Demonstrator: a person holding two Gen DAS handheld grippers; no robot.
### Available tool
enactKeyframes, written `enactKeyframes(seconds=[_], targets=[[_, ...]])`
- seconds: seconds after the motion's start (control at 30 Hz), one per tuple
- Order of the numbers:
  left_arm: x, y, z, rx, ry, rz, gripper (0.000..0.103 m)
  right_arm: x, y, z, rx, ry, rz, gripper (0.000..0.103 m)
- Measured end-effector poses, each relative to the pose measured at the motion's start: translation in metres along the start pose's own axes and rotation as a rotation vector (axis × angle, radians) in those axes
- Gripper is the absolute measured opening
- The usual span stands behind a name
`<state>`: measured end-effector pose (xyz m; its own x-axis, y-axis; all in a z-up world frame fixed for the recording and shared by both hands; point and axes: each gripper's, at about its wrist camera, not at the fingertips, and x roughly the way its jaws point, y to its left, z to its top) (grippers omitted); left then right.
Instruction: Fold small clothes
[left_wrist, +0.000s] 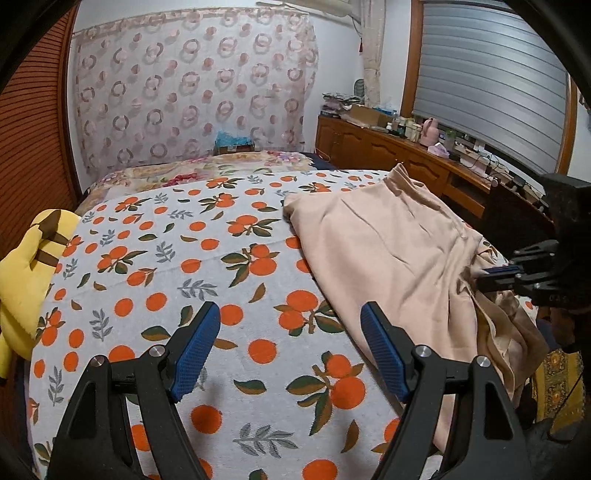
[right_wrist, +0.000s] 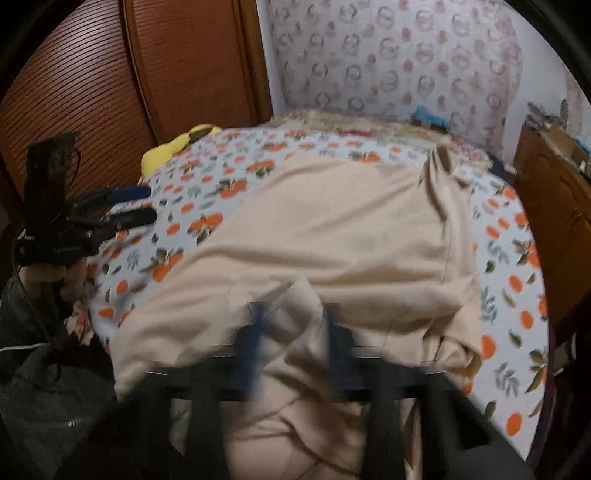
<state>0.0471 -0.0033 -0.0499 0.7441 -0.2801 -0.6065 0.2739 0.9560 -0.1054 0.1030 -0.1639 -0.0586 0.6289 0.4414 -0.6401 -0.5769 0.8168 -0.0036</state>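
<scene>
The left hand-held gripper (left_wrist: 290, 347) hangs with its blue pads spread apart over the bed sheet with orange fruit print (left_wrist: 207, 258), holding nothing. The right hand-held gripper (right_wrist: 291, 332) is pressed together, pinching the near edge of the beige soft cloth garment (right_wrist: 332, 229). The garment lies on the bed's right part. Farther left lies a yellow plush toy (left_wrist: 26, 280).

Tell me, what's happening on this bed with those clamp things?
A person is folding a beige garment spread on a bedsheet printed with oranges, using a hand-held two-finger gripper in each hand. The right gripper is shut on the garment's near edge, where the cloth bunches up. The left gripper hangs open over bare sheet beside the garment, holding nothing. A yellow plush toy lies at the bed's far side. The fold looks only just begun.
</scene>
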Motion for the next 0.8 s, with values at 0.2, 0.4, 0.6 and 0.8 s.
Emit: enactKeyframes(seconds=[0.2,0.4,0.6,0.8], targets=[[-0.001,-0.003,0.0,-0.003,-0.003,-0.005,0.079,-0.05,-0.001,-0.017,-0.016,-0.024,0.02,0.003],[-0.001,-0.007,0.005,0.005,-0.005,-0.004,0.079,-0.098,-0.009,-0.053,-0.035,0.056,-0.09,0.003],[0.004,-0.008,0.019,0.02,-0.001,-0.003,0.079,-0.097,-0.032,-0.071,0.025,0.148,-0.128,0.003],[0.014,-0.011,0.038,0.053,-0.007,0.01,0.079,-0.096,-0.036,-0.043,0.024,0.106,-0.209,0.045]])
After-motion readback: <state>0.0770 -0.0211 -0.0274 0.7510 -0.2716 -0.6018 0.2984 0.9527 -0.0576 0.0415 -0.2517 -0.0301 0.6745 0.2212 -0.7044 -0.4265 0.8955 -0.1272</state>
